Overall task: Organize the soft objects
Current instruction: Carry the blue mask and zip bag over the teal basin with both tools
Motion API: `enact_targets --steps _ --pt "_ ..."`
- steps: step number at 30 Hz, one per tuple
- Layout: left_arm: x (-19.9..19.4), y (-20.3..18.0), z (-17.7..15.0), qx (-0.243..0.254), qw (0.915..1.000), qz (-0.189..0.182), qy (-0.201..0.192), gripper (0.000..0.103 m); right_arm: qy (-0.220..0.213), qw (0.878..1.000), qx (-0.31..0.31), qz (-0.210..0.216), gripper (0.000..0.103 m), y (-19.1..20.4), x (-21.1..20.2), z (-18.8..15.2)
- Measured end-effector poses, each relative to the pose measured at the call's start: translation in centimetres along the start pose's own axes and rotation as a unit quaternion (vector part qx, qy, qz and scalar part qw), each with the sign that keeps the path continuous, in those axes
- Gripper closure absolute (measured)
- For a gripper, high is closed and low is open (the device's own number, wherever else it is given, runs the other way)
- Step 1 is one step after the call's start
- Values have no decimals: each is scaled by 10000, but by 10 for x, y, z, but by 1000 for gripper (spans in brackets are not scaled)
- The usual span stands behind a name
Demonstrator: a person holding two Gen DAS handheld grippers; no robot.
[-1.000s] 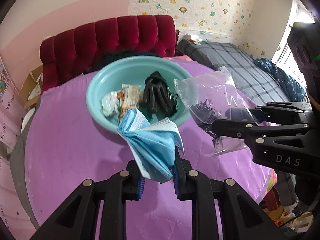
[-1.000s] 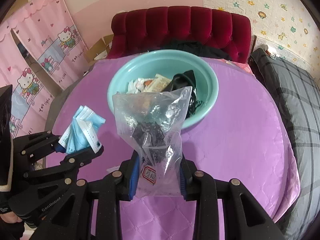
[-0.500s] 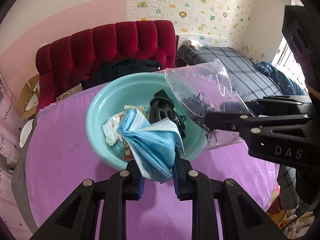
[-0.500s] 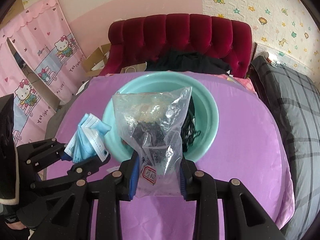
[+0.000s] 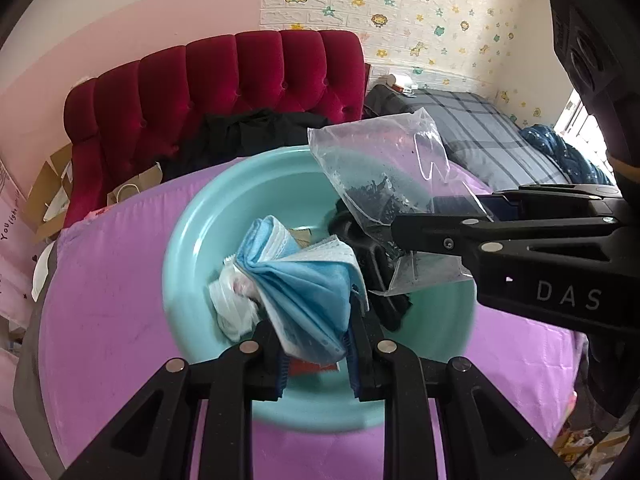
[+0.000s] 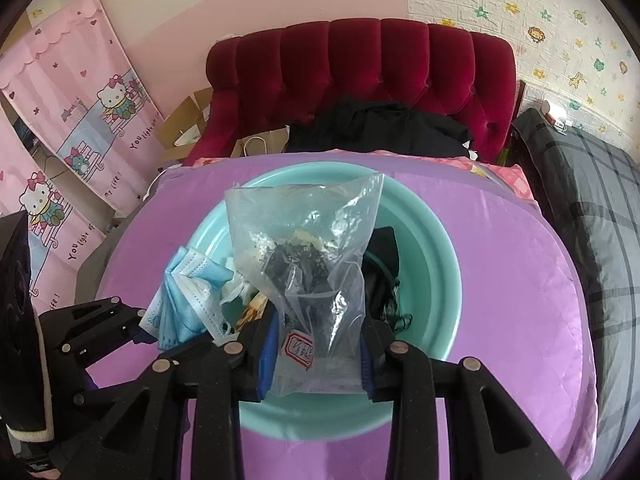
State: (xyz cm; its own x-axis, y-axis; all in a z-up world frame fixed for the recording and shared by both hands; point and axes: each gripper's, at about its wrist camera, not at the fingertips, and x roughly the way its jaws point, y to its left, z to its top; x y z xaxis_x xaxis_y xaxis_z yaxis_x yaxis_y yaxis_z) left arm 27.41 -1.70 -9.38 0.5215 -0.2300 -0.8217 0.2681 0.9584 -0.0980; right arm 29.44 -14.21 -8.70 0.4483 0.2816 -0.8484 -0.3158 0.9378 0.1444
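Note:
My left gripper point(image 5: 316, 354) is shut on a bunch of blue face masks point(image 5: 304, 284), held over the teal basin point(image 5: 192, 248). Beside it, my right gripper point(image 6: 316, 354) is shut on a clear plastic bag point(image 6: 308, 248) with dark bits inside and a red-and-white label, also above the basin point(image 6: 432, 264). In the right wrist view the masks point(image 6: 188, 300) and the left gripper point(image 6: 132, 328) show at the left. The bag point(image 5: 384, 184) and right gripper point(image 5: 460, 220) cross the left wrist view from the right. Inside the basin lie a black object point(image 5: 372, 256), white crumpled plastic point(image 5: 232, 304) and small wrappers.
The basin stands on a round table with a purple quilted cover point(image 5: 104, 304). Behind it is a red tufted sofa point(image 6: 360, 68) with black clothing point(image 6: 376, 128) and a paper bag point(image 6: 260, 144). A grey plaid bed point(image 6: 588, 200) runs along the right.
Both grippers have travelled forward with their loads, from the table in front of the basin to directly above it. The grips on the masks and the bag are unchanged.

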Motion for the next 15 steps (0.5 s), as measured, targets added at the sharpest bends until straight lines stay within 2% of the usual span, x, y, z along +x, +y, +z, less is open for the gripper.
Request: enact_targets --steps 15 --pt "56 24 11 -449 9989 115 102 78 142 9997 157 103 65 -17 66 26"
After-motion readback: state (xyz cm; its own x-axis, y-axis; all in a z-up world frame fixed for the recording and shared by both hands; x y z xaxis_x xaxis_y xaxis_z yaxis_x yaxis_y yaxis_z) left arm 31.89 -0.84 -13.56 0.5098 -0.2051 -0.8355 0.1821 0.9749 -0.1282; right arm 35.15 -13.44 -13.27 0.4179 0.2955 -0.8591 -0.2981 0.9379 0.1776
